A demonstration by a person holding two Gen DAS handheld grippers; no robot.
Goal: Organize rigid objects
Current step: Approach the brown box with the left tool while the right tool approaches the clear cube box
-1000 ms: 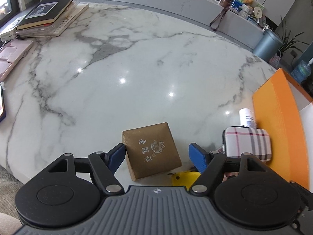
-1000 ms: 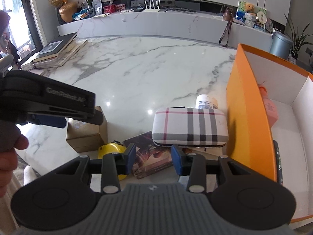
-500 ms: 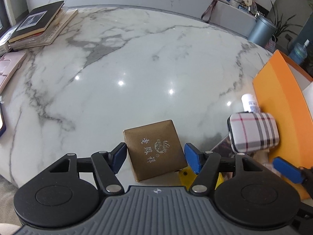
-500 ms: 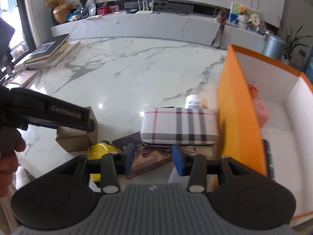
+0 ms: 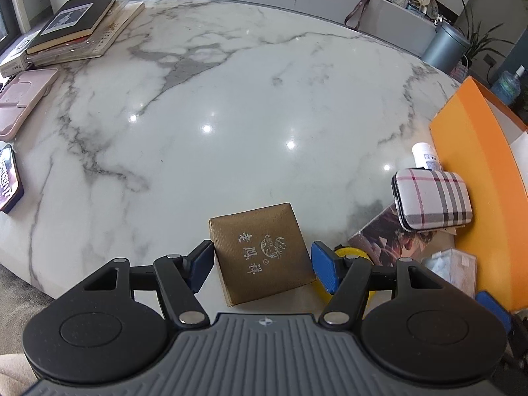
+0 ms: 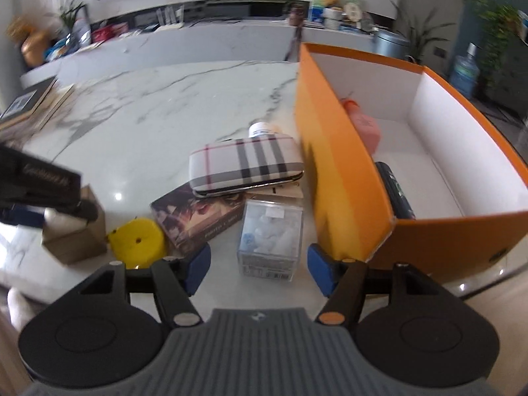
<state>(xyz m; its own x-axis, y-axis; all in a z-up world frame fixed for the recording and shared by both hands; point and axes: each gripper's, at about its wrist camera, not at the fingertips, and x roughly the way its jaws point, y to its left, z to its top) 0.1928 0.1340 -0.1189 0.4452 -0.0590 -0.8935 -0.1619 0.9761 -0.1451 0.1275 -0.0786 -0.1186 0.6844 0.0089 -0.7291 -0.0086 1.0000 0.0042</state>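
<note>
**Both grippers spread around boxes near the table's front edge**

The brown box (image 5: 262,253) sits near the front edge of the marble tabletop (image 5: 231,105), between the spread blue pads of the left gripper (image 5: 262,265), which have closed in slightly; whether they touch it is unclear. The right gripper (image 6: 259,267), jaws just widened, frames a clear plastic box (image 6: 271,237) without touching, beside the orange box (image 6: 343,171) at the right edge.

Right hand-held gripper (image 6: 259,270), jaws just widened, straddles clear plastic box (image 6: 270,239) beside orange box (image 6: 333,178).
</note>
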